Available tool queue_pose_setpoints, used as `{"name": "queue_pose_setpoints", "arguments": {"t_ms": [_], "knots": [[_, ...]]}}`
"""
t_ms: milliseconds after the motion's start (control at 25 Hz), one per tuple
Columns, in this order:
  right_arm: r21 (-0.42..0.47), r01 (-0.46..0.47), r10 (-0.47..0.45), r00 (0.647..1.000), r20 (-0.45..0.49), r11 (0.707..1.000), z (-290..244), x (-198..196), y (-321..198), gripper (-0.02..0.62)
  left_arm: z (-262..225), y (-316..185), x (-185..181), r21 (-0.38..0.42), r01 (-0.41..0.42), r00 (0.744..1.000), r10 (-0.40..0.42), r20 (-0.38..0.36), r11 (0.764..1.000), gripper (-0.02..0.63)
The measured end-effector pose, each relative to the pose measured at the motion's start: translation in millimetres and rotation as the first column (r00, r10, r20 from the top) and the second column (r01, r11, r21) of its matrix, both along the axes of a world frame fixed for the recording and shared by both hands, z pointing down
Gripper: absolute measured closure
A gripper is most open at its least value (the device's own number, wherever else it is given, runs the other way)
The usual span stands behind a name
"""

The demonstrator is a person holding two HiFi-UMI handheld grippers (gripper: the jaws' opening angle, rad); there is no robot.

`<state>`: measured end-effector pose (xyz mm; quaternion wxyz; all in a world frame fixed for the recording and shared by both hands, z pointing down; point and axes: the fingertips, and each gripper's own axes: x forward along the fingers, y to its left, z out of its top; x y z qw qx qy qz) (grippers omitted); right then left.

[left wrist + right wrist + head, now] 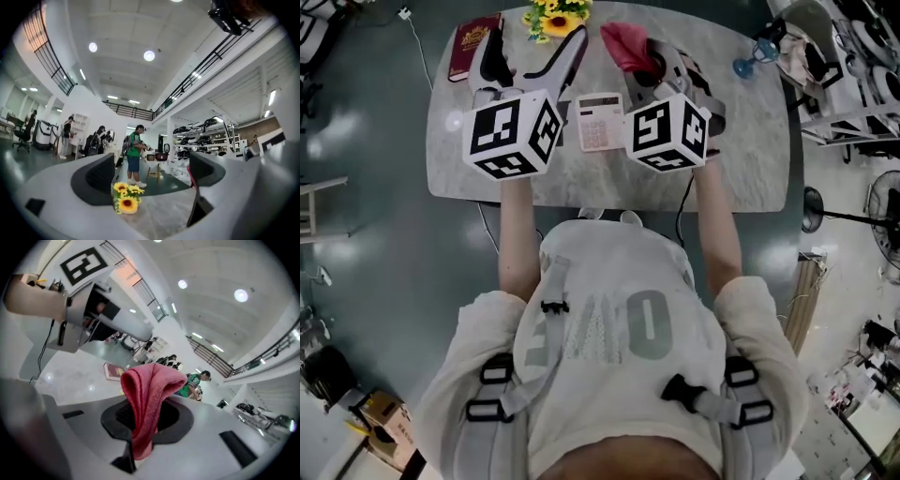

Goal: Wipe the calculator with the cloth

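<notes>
Closest to me, the calculator [599, 122] is lying flat on the marble table [750, 159], right in the gap between my two marker cubes. Its long axis runs pretty much straight away from me, display end at the far side.

My left gripper [534, 58] is wide open with nothing in it. Its view just looks through the gap at a little pot of sunflowers [125, 199] further down the table. My right gripper [140, 427] is clamped shut on the pink cloth [150, 394], which is pinched between the pads, bunches up above them and has a short tail hanging below.

Here's the bit that matters: both sets of jaws reach out past the calculator, so it's back toward me from the cloth and off to the left of the right gripper. The right gripper's view is aimed up at the ceiling and doesn't catch the calculator at all. So I reckon the cloth has to come back toward me, a bit left, and down before it touches anything. The right hand is the one to do it, and the left sits just beside the calculator if it needs steadying.

Far edge: a red book [475, 45] well off to the left.
</notes>
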<state>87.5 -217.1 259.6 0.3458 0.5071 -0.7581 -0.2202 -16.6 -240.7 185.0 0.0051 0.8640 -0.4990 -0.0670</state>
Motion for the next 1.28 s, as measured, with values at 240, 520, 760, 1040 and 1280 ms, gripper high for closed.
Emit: {"name": "queue_pose_setpoints", "arguments": {"t_ms": [240, 520, 760, 1040, 1280], "knots": [[0.193, -0.095, 0.025, 0.941, 0.338, 0.977, -68, 19, 32, 0.535, -35, 44, -1, 0.207, 0.065, 0.991, -0.088, 0.104, 0.976, 0.188], [0.246, -0.17, 0.02, 0.857, 0.515, 0.954, -73, 37, 55, 0.535, -27, 58, -12, 0.26, 0.199, 0.961, -0.24, 0.137, 0.945, 0.487], [0.179, -0.23, 0.061, 0.759, 0.648, 0.957, -52, 52, 69, 0.537, -29, 74, -21, 0.291, 0.233, 0.95, -0.28, 0.134, 0.928, 0.586], [0.1, -0.227, 0.105, 0.739, 0.666, 0.969, -19, 64, 70, 0.538, -17, 75, -23, 0.275, 0.255, 0.946, -0.299, 0.129, 0.927, 0.586], [0.101, -0.224, 0.1, 0.734, 0.672, 0.969, -24, 66, 65, 0.538, -20, 72, -32, 0.271, 0.291, 0.935, -0.332, 0.121, 0.918, 0.586]]}}
